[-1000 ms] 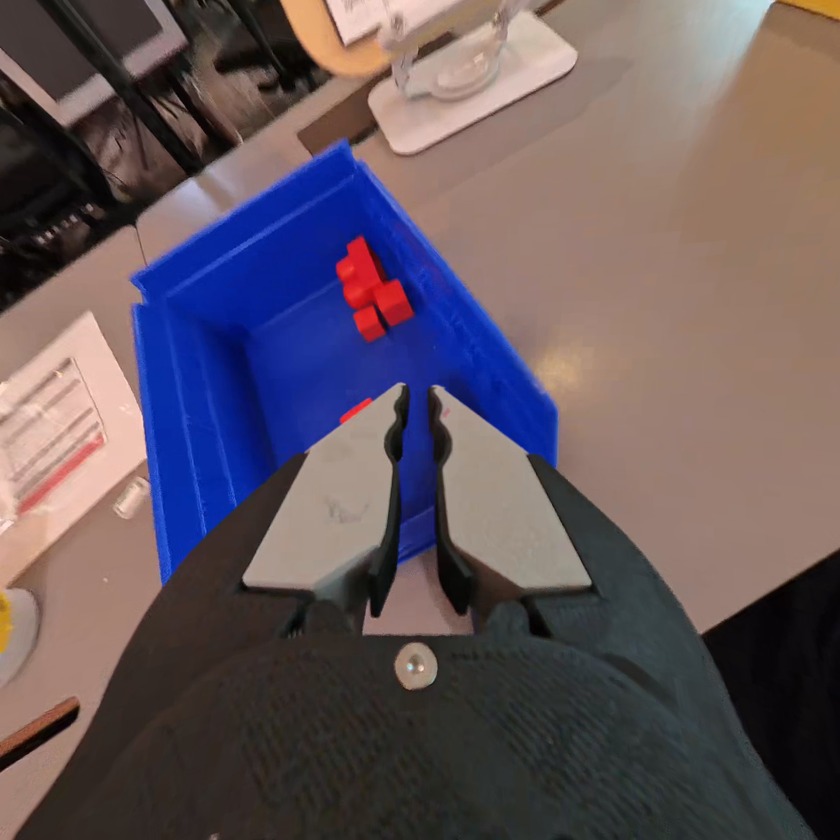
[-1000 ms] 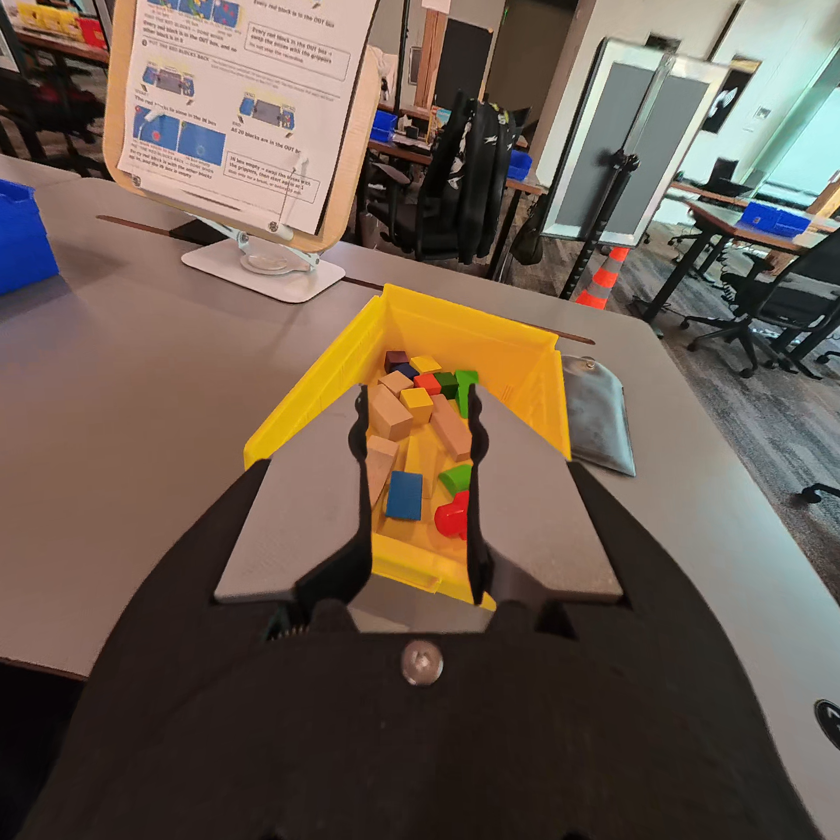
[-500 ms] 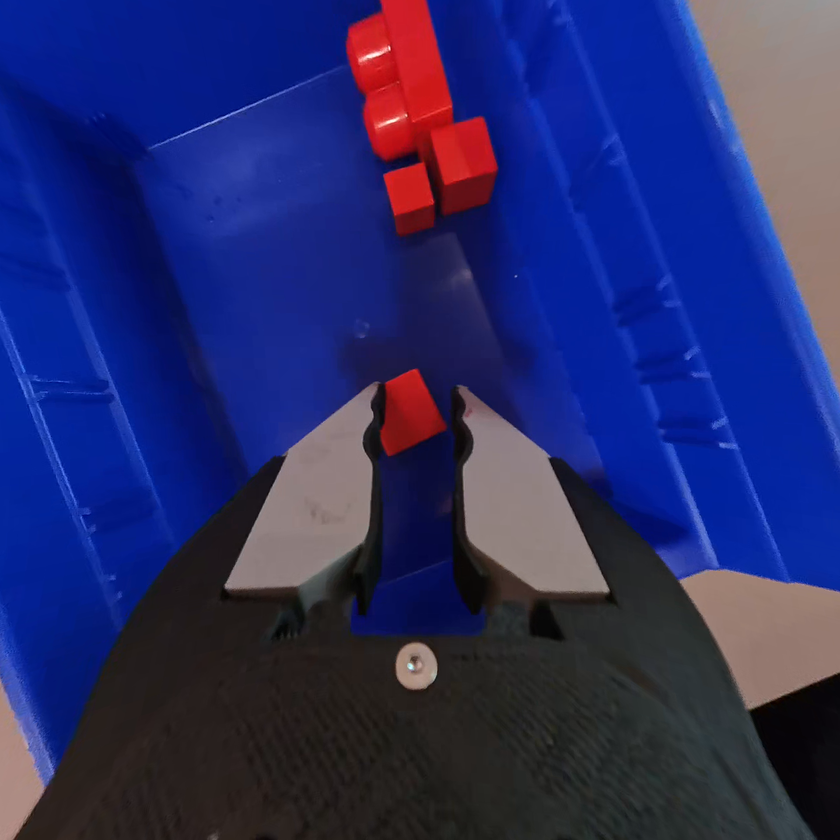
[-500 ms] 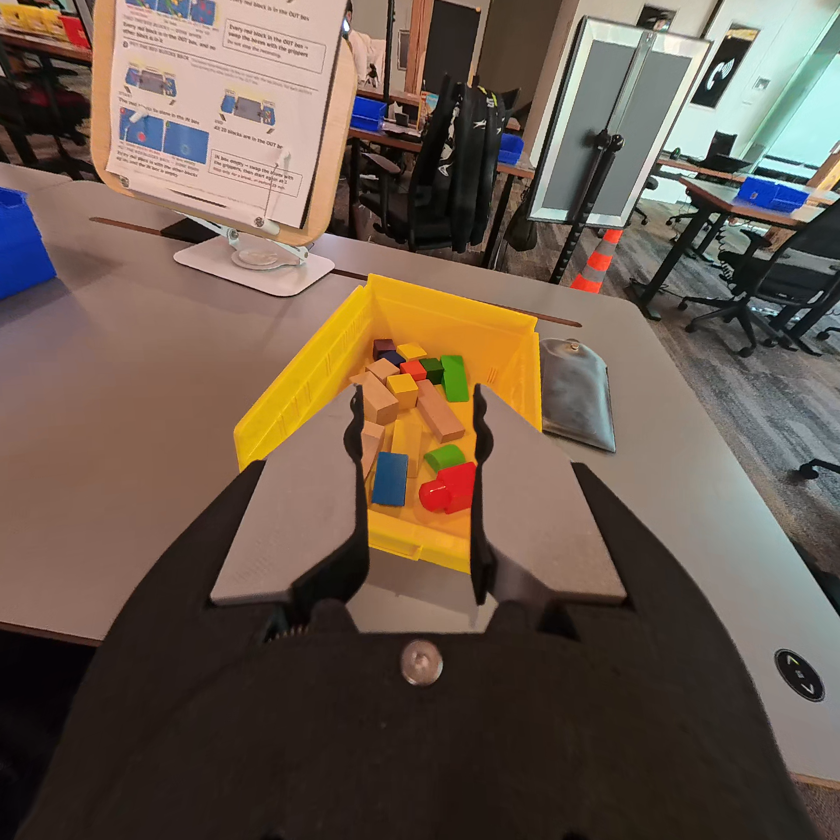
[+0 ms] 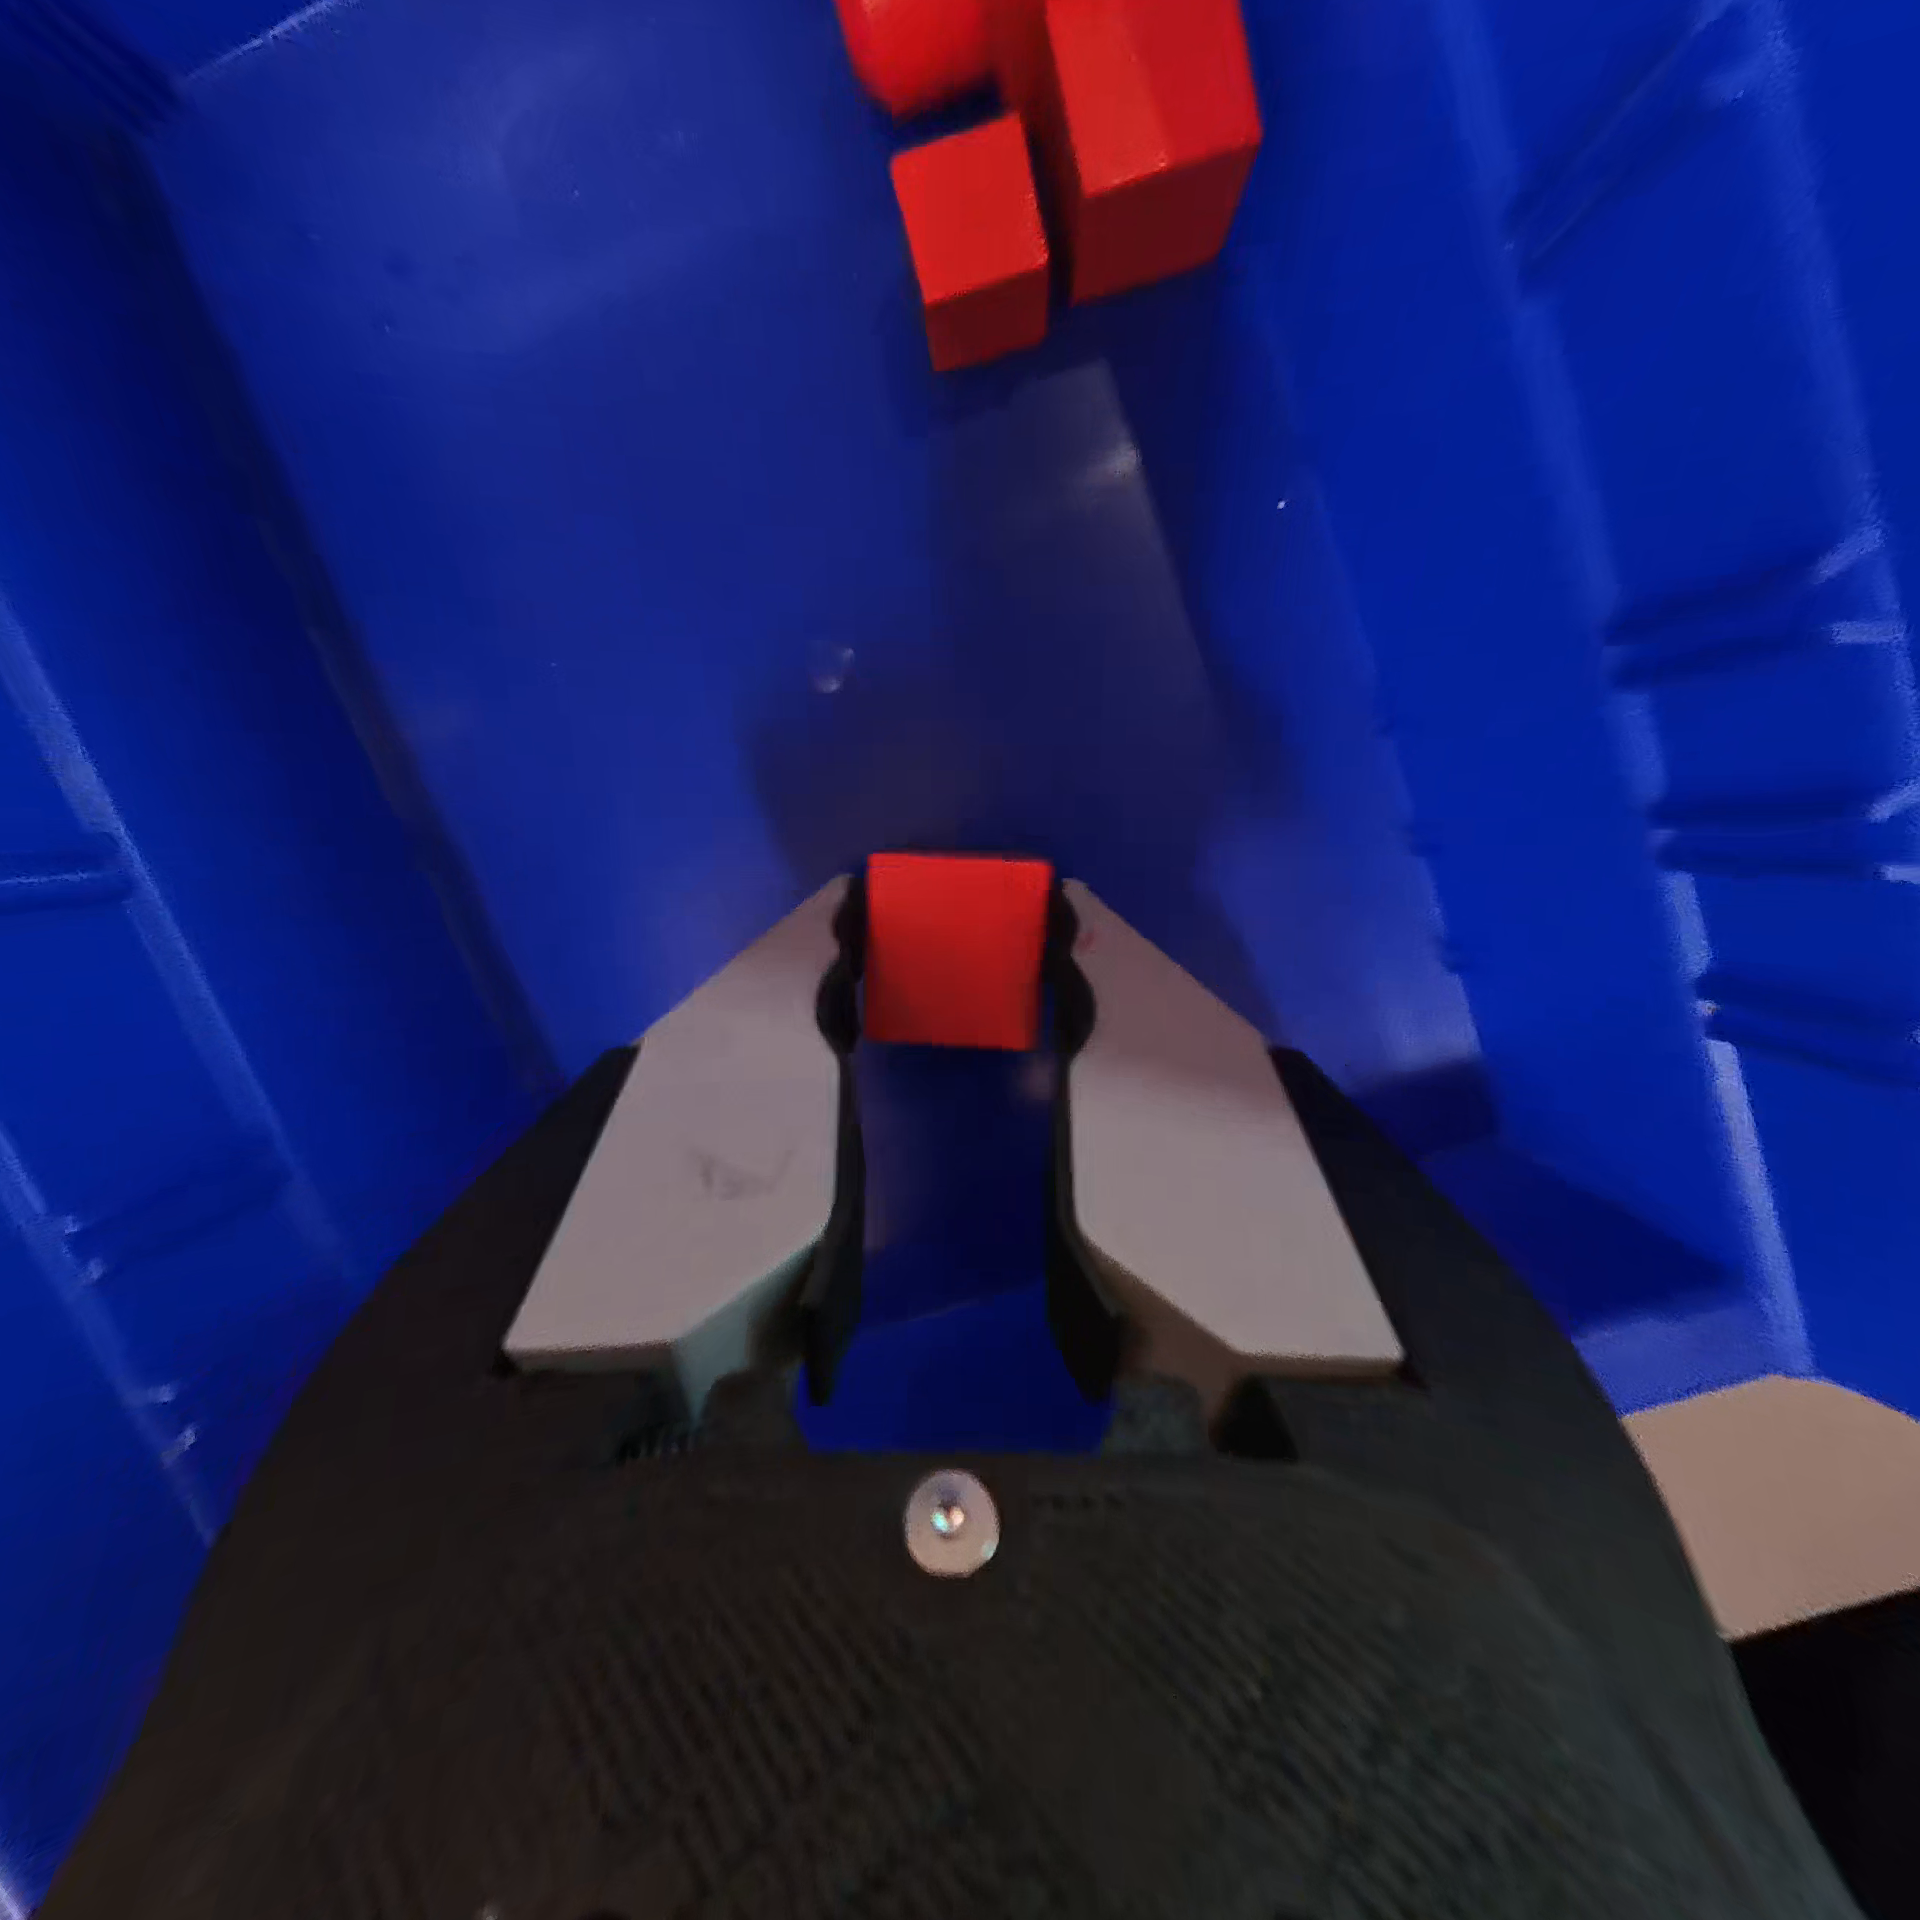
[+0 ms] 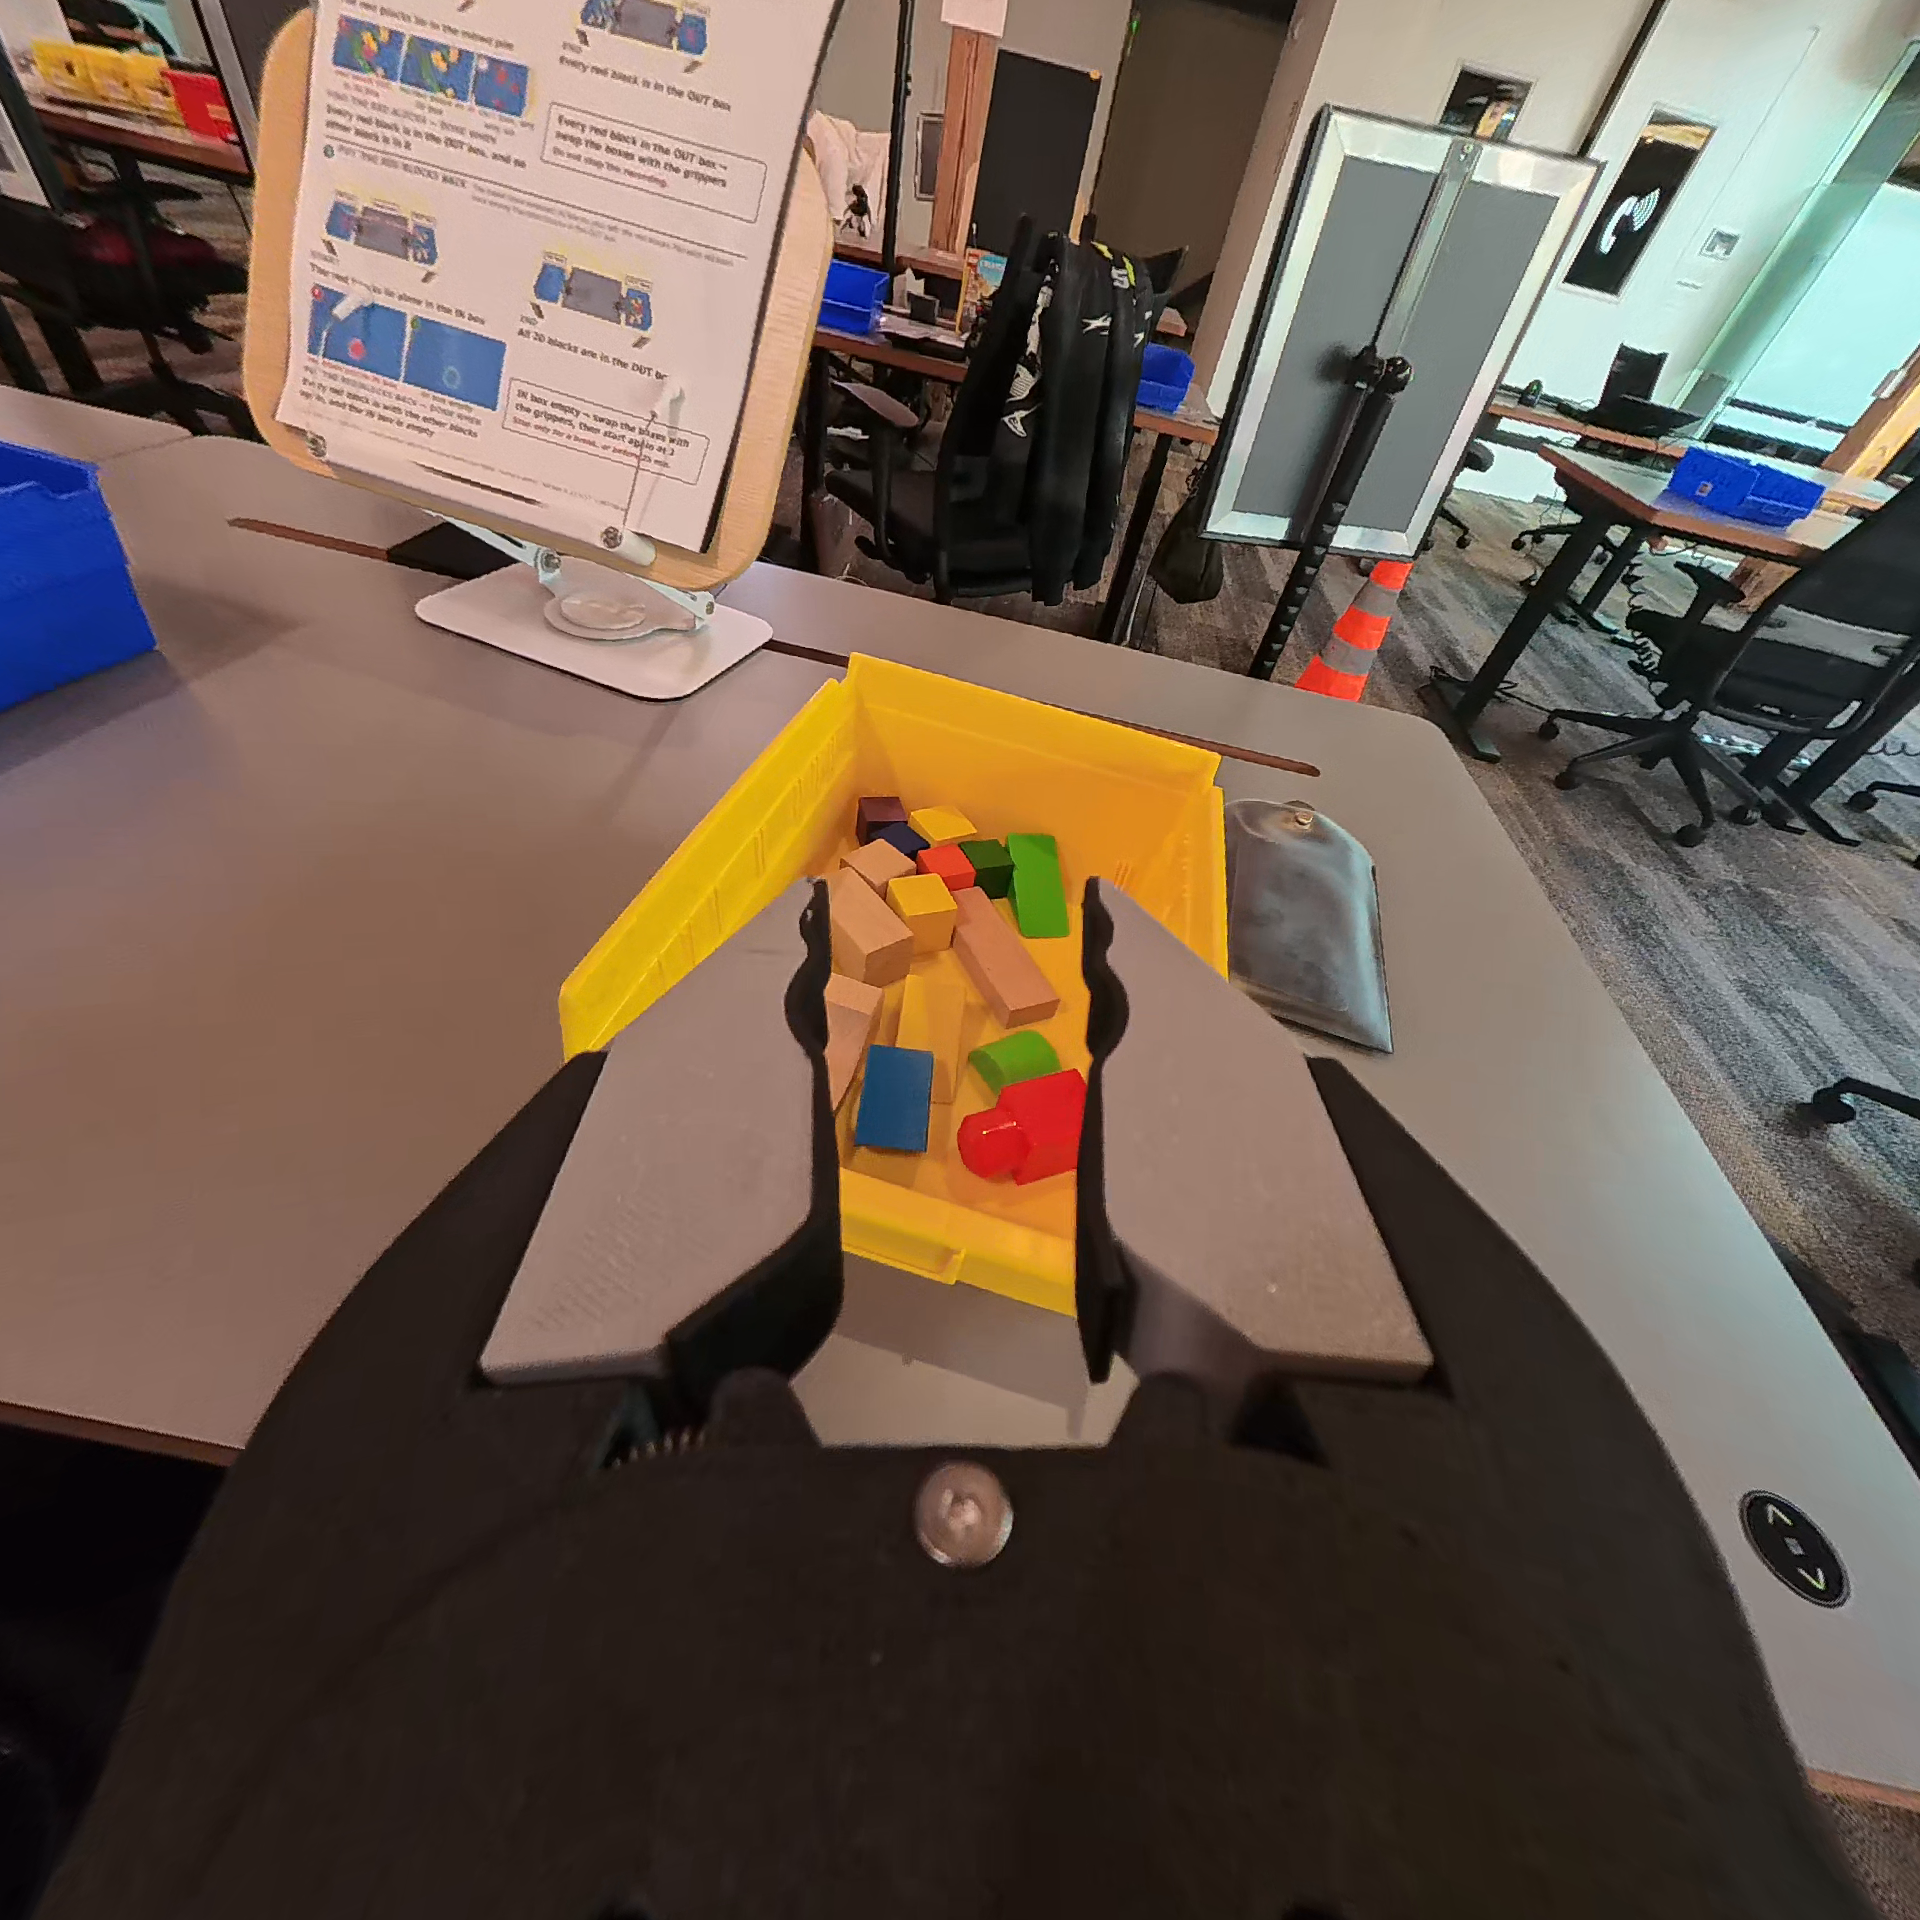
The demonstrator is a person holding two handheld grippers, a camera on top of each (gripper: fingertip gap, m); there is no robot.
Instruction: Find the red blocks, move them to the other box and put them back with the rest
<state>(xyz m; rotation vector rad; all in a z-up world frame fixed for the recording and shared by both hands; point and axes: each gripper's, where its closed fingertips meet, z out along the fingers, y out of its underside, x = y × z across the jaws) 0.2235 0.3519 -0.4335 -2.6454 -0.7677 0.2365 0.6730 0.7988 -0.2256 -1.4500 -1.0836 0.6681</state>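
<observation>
My left gripper (image 5: 954,920) is low inside the blue box (image 5: 1558,623). A small red block (image 5: 954,951) stands on the box floor between its fingertips. The pads flank it closely and a thin dark gap shows on each side, so the jaws are open. More red blocks (image 5: 982,239) lie farther in. My right gripper (image 6: 951,904) is open and empty, held above the near end of the yellow box (image 6: 707,883). That box holds several mixed blocks, among them a red block (image 6: 1023,1127) at the near right. The blue box (image 6: 52,582) also shows at far left there.
A stand with an instruction sheet (image 6: 540,260) is at the back of the grey table (image 6: 312,883). A grey pouch (image 6: 1304,935) lies right of the yellow box. Office chairs, desks and an orange cone (image 6: 1356,634) are beyond the table.
My left gripper went down into the blue box, its jaws opened from nearly shut, and the red block now sits between the fingertips. The right gripper drew back slightly and opened a little.
</observation>
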